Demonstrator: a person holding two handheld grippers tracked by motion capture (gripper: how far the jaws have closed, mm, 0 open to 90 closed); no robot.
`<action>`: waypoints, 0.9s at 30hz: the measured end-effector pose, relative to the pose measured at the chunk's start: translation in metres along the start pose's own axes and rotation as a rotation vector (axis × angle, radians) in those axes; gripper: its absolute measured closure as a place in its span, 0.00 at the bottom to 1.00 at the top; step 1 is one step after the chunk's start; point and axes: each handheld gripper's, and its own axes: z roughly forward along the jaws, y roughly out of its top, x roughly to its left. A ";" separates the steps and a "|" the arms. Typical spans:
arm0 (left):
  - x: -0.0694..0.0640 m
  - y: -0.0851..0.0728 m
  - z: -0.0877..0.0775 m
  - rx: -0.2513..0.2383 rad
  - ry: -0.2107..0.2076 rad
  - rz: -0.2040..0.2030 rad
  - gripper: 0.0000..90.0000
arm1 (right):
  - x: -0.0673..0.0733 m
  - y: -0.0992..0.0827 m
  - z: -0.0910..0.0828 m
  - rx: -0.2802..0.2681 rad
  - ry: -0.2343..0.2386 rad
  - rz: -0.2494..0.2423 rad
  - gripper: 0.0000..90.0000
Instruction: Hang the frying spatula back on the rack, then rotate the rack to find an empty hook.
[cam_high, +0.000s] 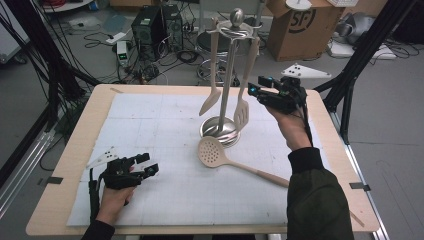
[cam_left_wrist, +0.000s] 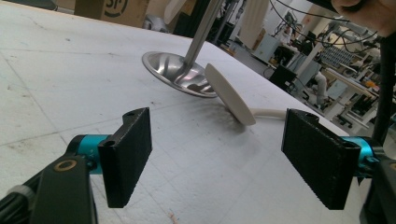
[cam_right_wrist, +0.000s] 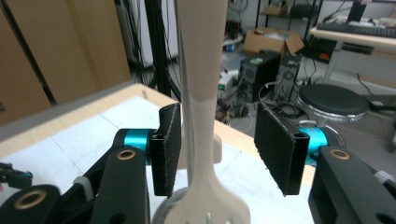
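Hanging on the stand (cam_high: 227, 75), the slotted turner (cam_right_wrist: 203, 93) sits untouched between the right hand-held gripper's (cam_right_wrist: 217, 147) parted jaws; left hand-held gripper (cam_left_wrist: 217, 156) gapes empty on the bench (cam_high: 150, 130).

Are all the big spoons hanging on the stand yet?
Not yet. A spoon and a slotted turner hang on the stand. The right gripper sits open around the turner's handle, seemingly just hung. The skimmer lies on the table, near the open left gripper.

Beige slotted turner (cam_right_wrist: 201, 93), silver rack (cam_high: 222, 130) (shiny), black claw (cam_right_wrist: 226, 154)
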 end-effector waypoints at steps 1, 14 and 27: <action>0.000 0.000 0.000 -0.001 0.000 -0.001 0.28 | 0.000 -0.002 -0.002 -0.014 0.002 0.004 0.55; 0.001 0.000 0.000 -0.007 0.002 -0.006 0.28 | -0.008 -0.016 -0.023 -0.168 0.027 0.100 0.48; 0.001 0.001 0.002 -0.002 0.006 -0.003 0.28 | -0.004 -0.013 -0.029 -0.297 0.042 0.146 0.48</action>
